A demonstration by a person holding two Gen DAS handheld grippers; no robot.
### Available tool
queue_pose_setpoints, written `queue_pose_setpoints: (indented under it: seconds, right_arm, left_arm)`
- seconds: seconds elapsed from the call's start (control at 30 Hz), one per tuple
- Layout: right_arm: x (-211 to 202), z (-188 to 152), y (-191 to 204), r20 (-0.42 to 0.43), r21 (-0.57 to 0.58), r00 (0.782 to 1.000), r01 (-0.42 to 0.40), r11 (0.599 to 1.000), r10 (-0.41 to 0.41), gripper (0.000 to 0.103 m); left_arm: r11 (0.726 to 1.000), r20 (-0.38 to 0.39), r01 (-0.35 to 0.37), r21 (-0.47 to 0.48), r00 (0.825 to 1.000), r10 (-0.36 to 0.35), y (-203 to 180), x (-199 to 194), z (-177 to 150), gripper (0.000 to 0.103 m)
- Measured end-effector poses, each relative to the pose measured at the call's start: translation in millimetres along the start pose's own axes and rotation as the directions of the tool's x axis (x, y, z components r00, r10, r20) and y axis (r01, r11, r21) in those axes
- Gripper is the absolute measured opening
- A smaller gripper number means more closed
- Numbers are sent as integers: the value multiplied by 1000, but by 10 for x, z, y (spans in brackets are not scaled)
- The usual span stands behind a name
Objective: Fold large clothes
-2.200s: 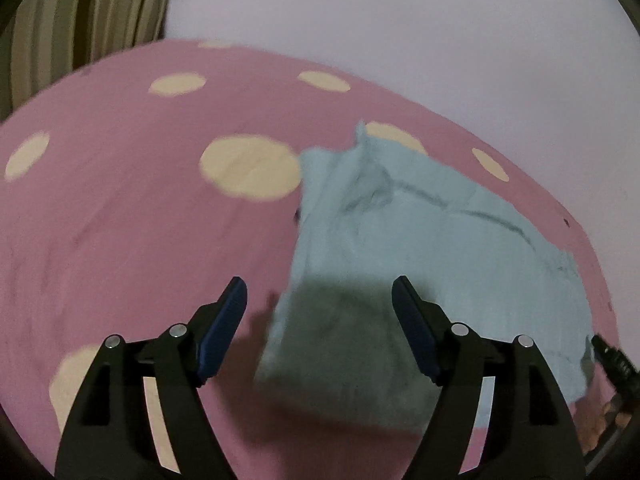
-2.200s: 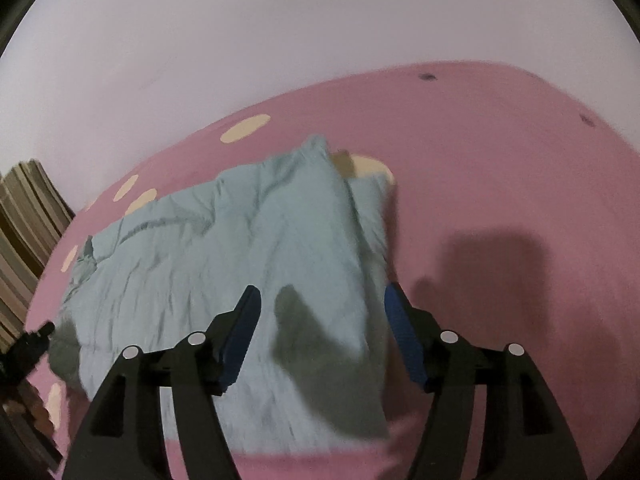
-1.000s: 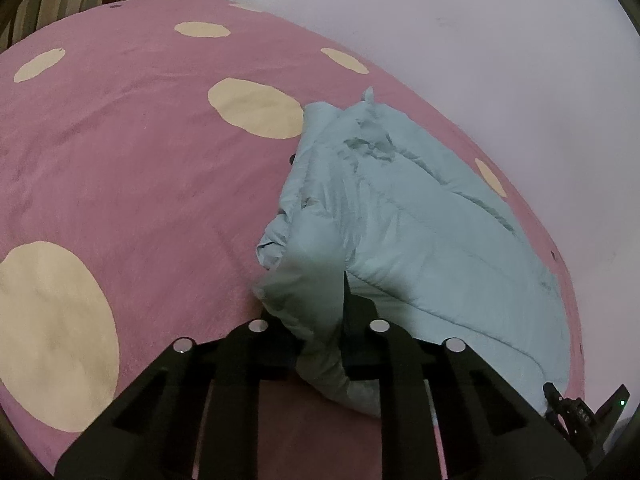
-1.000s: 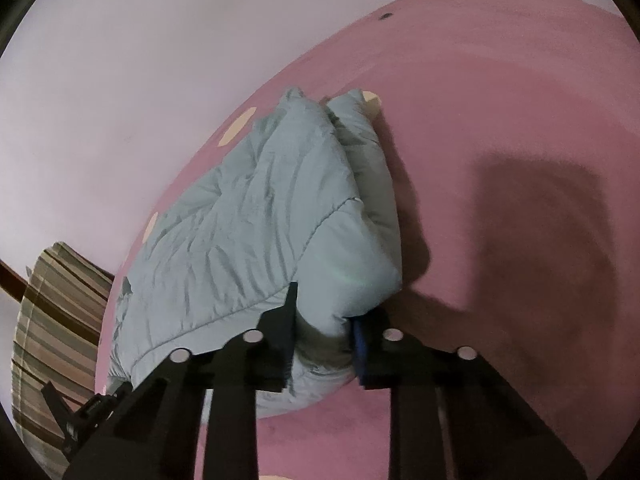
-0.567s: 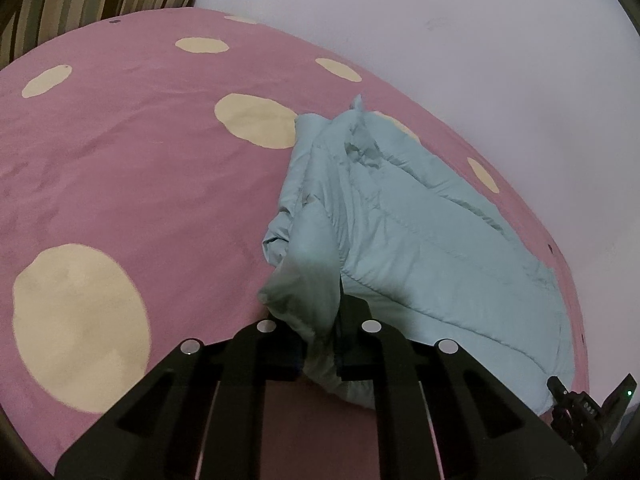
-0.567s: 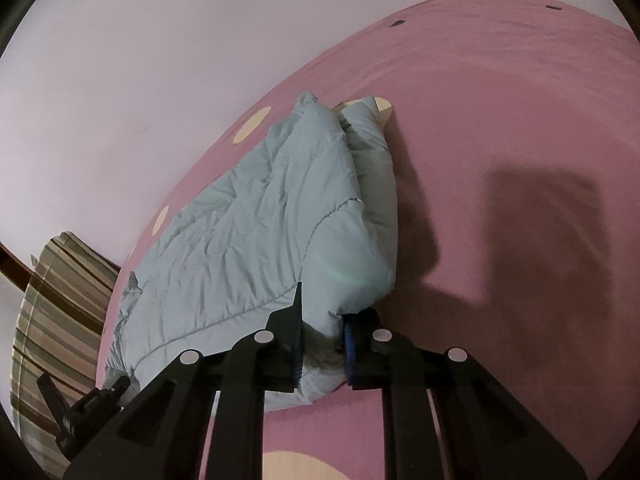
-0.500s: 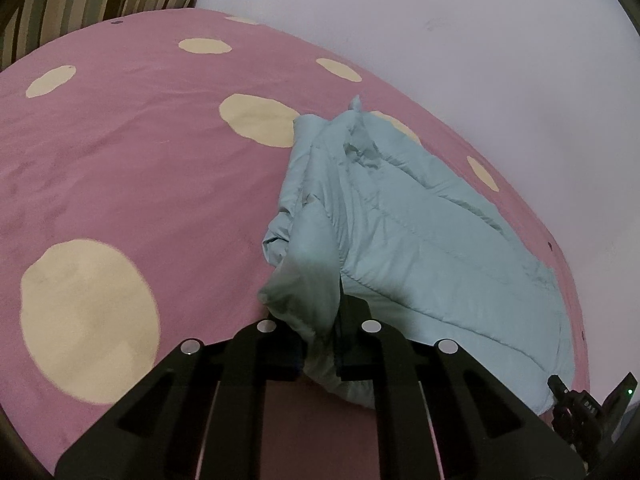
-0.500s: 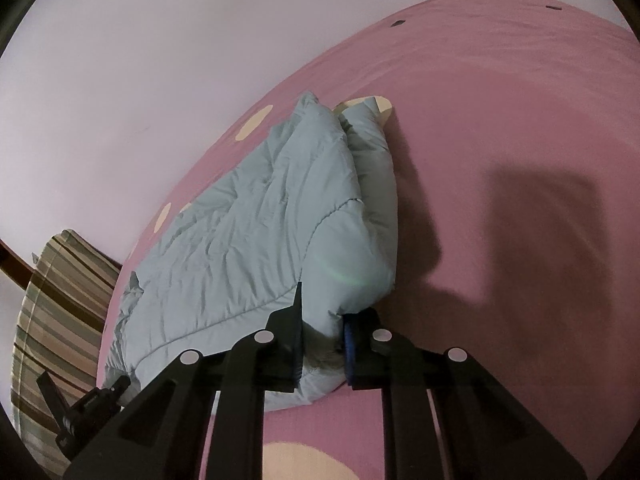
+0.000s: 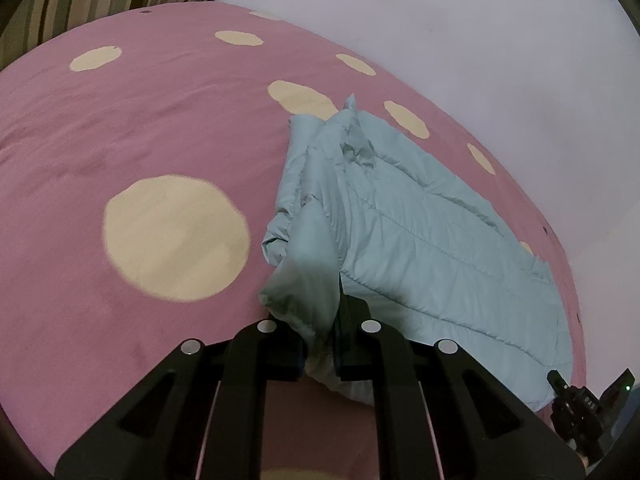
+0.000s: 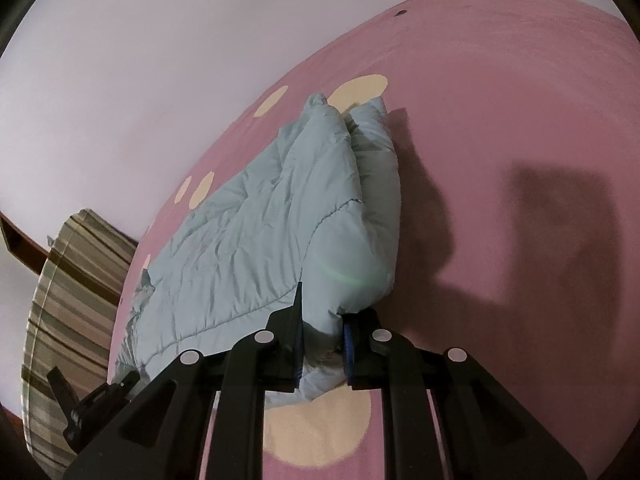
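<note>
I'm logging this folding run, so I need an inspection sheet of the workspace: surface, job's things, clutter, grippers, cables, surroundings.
Surface: pink bedspread with cream dots, lightly creased.
Job's things: light blue quilted jacket, lying on the bedspread, its near edge bunched and lifted at both near corners.
Clutter: nothing seen.
Grippers: left gripper shut on one near corner of the jacket; right gripper shut on the other.
Cables: nothing seen.
Surroundings: pale wall behind the bed; striped pillow at the bed's end.
</note>
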State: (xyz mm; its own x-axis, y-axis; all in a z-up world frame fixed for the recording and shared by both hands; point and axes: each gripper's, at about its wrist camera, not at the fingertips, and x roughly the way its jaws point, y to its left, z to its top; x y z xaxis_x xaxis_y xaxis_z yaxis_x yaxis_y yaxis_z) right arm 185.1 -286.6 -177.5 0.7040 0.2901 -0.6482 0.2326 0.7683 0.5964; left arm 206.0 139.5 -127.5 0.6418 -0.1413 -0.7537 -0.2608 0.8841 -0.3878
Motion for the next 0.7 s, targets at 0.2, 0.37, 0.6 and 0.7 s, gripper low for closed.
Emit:
queue_pose_setpoints:
  seconds: [0.2, 0.37, 0.6, 0.7]
  right_arm:
    - [-205, -236, -21, -20, -11, 1000, -13, 1000, 12, 15]
    - [-357, -385, -64, -35, -8, 999, -26, 1000, 26, 15]
    - [-457, -637, -146, -58, -13, 998, -25, 1000, 25, 15]
    - [-422, -681, -196, -65, -6, 998, -24, 1000, 24, 15]
  left_arm:
    - [1000, -10, 0, -8, 1000, 0, 162, -257, -188, 9]
    - [1000, -8, 11, -11, 1000, -11, 289, -462, -373, 9]
    - [1000, -14, 10, -10, 1000, -10, 426, -553, -539, 10]
    - [1000, -21, 15, -19, 1000, -16, 477, -512, -594, 10]
